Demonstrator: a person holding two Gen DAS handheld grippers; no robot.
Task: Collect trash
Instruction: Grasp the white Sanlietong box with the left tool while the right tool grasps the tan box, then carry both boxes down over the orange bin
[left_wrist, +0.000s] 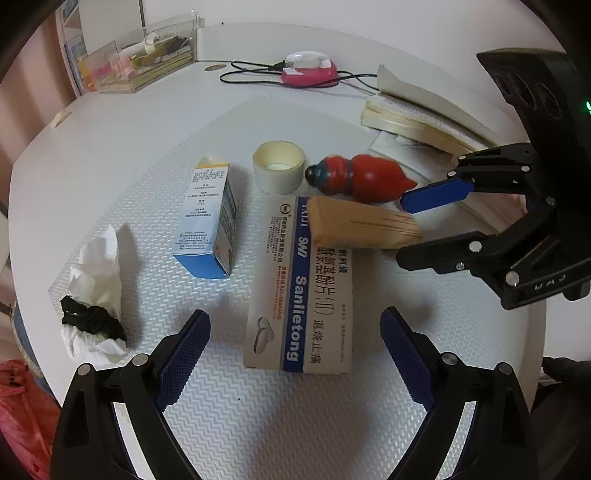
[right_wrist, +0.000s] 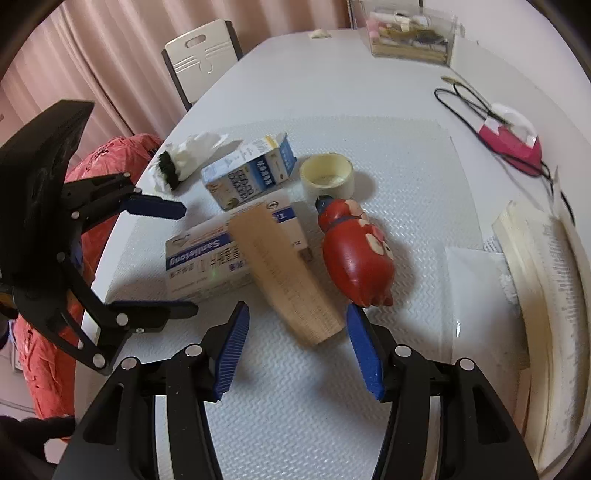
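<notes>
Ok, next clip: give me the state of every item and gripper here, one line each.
left gripper: open, empty, over the mat.
right gripper: open around the wooden block's near end, not clamped.
wooden block: lying across the Sanlietong box.
Sanlietong box: flat, closed.
blue-and-white carton: lying on its side.
tape roll: resting flat, hole up.
red toy figure: toppled on its side.
tissue: crumpled.
book: open.
</notes>
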